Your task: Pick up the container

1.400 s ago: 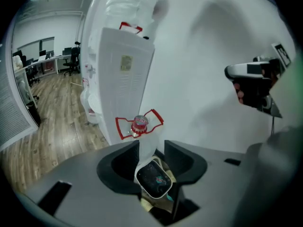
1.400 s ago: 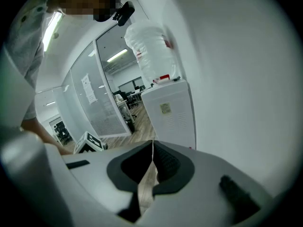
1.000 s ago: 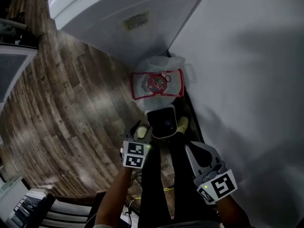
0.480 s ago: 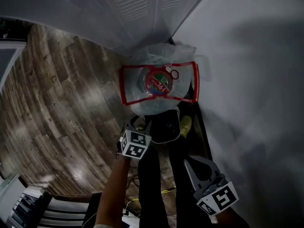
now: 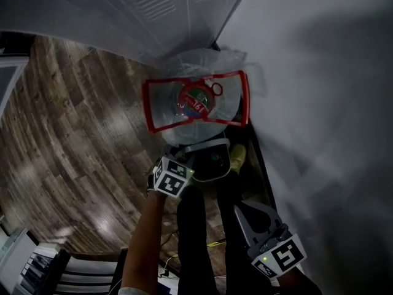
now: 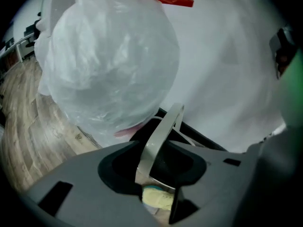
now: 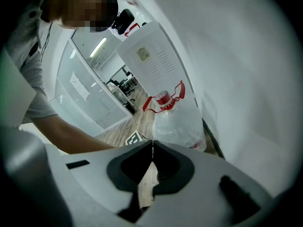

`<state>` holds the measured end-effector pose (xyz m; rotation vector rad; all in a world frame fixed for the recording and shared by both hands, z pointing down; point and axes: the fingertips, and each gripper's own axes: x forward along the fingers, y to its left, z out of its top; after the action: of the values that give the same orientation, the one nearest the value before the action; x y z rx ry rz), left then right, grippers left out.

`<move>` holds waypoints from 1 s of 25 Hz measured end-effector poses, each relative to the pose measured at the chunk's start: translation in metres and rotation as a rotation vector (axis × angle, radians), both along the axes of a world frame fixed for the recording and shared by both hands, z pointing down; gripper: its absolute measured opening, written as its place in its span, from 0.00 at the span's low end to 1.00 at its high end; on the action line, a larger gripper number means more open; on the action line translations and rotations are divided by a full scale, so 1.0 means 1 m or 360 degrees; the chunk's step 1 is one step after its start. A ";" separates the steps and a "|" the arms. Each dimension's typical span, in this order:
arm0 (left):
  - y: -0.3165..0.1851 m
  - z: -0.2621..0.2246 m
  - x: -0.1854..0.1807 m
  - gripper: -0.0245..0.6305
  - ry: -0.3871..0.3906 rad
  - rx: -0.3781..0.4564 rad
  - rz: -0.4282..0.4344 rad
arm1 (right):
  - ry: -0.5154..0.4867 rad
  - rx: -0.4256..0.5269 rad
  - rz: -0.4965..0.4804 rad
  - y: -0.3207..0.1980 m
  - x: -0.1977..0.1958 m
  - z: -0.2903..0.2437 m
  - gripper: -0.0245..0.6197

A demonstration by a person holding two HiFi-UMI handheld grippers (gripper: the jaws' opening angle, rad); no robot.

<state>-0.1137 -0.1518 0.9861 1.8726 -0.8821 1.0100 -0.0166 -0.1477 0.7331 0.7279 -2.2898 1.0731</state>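
Scene: wood-look floor (image 5: 73, 140), in the corner where a white wall (image 5: 319, 103) meets a white cabinet with vent slots (image 5: 166, 5); no worktop in view.
Container: small bin (image 5: 212, 161) with a pale rim and dark inside, low by the person's feet and near the black skirting at the foot of the wall. Cannot tell whether it is off the floor.
Container handle: thin pale curved band (image 6: 161, 131) rising out of the left jaws.
Left hand-held gripper (image 5: 184, 168) (image 6: 154, 167): jaws clamped on the container handle, at the bin's left rim, with the marker cube toward the person.
Right hand-held gripper (image 5: 249, 208) (image 7: 152, 148): jaws pressed together with nothing between them. Held low beside the right leg, well apart from the bin.
Bag: clear plastic bag with red drawstring (image 5: 196, 103) (image 6: 109, 60) (image 7: 177, 122), bulging, tucked into the wall-cabinet corner. It sits just beyond the container and overlaps its far rim in the head view.
Inside bag: round red-and-green printed item (image 5: 195, 100), too small to identify.
Shoe: yellow-green (image 5: 237, 157) (image 6: 156, 198), just right of the bin.
Person: black trousers (image 5: 202, 238); bare left forearm (image 5: 147, 238) runs to the left hand-held gripper.
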 end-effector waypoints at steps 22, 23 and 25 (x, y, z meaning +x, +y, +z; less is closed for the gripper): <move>0.118 -0.008 0.111 0.08 0.0372 -0.0570 0.1070 | -0.0079 0.0032 -0.0145 0.008 -0.009 -0.019 0.08; 0.116 -0.010 0.109 0.08 0.0410 -0.0624 0.0899 | -0.0083 0.0040 -0.0154 0.007 -0.009 -0.023 0.08; 0.110 -0.019 0.107 0.08 0.0538 -0.0694 0.0534 | -0.0085 0.0045 -0.0155 0.008 -0.008 -0.031 0.08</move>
<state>-0.0071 -0.0413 0.9672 1.7641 -0.1330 0.9485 -0.0246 -0.1400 0.7016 0.5983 -2.3638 1.0288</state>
